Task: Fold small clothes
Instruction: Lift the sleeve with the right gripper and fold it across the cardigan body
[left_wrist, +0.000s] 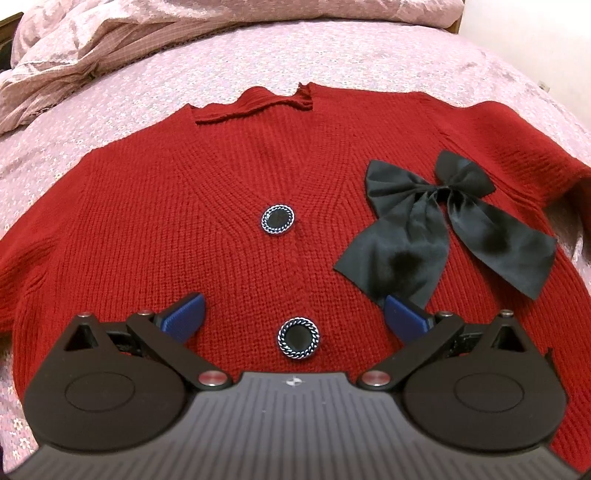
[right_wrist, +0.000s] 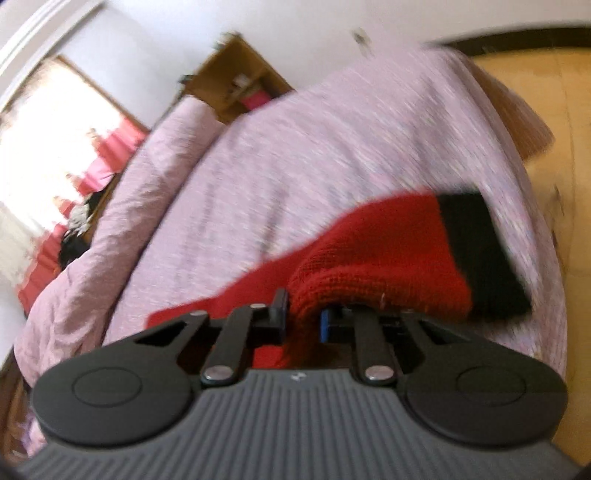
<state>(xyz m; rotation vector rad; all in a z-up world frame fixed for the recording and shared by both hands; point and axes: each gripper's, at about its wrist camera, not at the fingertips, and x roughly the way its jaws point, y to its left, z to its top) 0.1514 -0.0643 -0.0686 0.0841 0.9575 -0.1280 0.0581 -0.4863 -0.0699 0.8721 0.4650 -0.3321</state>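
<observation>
- I'm looking down the left gripper (left_wrist: 295, 314) at one red knit cardigan (left_wrist: 184, 221), lying flat and front-up on the pink floral bedsheet (left_wrist: 92, 122).
- Counting buttons: I'm seeing two, both dark with a silvery chain rim. The upper button (left_wrist: 279, 221) is sitting mid-chest, and the lower button (left_wrist: 298, 338) is lying between my two blue pads (left_wrist: 184, 317).
- One black satin bow (left_wrist: 439, 225) is resting on the cardigan's chest at the right of this view, its two tails trailing down; one tail is ending just beside my right-hand pad.
- The left gripper's jaws are standing wide apart, gripping nothing. Whether the pads are touching the knit I can't tell.
- One crumpled pink duvet (left_wrist: 92, 48) is bunched at the top left of the bed.
- Switching to the right wrist view, and it's blurry.
- The right gripper (right_wrist: 303, 314) is nipping a fold of red knit, its jaws nearly closed on the fabric. That's one sleeve (right_wrist: 369, 258) I'm holding, with one black cuff (right_wrist: 480, 251) at its far end, draping across the sheet.
- The gathered cloth is bulging over the fingers, hiding most of the right-hand one; only a sliver of blue is showing.
- Beyond the bed I'm seeing one bright window (right_wrist: 48, 147) and wooden floor (right_wrist: 554, 110) at the right.
</observation>
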